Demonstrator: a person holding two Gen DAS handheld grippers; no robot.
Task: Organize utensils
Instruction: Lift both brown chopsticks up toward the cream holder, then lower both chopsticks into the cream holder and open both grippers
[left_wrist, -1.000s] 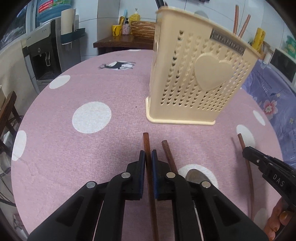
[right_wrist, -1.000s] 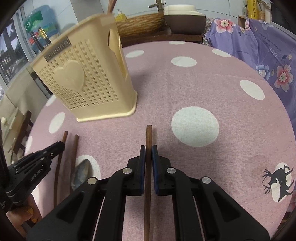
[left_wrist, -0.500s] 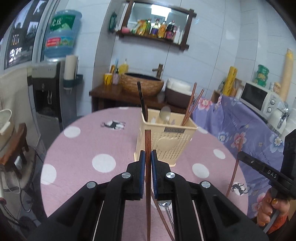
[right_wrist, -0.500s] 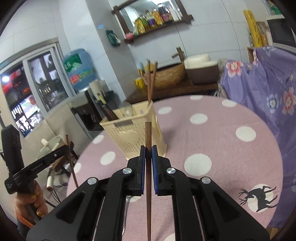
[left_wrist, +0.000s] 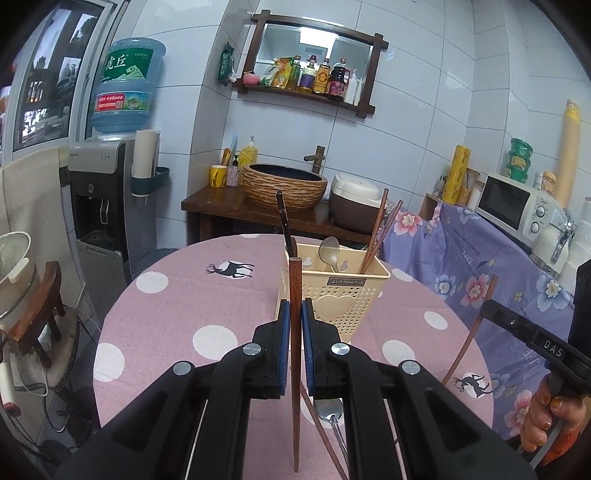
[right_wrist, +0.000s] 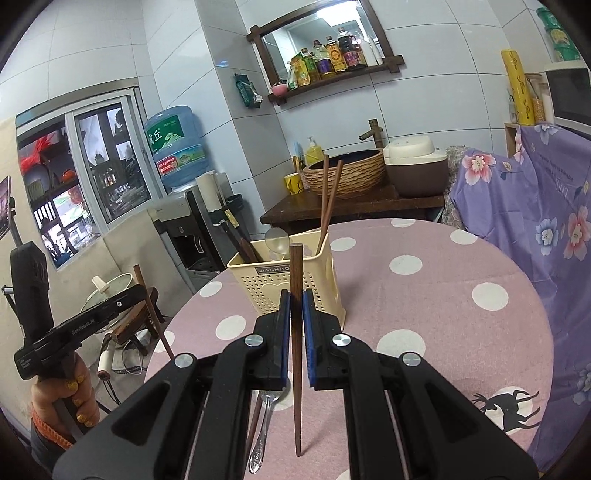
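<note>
Here the left gripper (left_wrist: 295, 317) and right gripper (right_wrist: 295, 308) each clamp 1 seemingly wooden chopstick (left_wrist: 295, 288).

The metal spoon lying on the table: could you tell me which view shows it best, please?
The right wrist view: the spoon shows its handle, with its bowl partly behind the right tongs. The left wrist view shows only its bowl between the left tongs' arms.

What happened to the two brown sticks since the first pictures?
Both grippers, the left and the right, lifted their brown wooden chopsticks off the pink polka-dot tablecloth. Both stayed clamped shut. The cream plastic utensil basket, metal spoon and a third chopstick stayed put.
</note>
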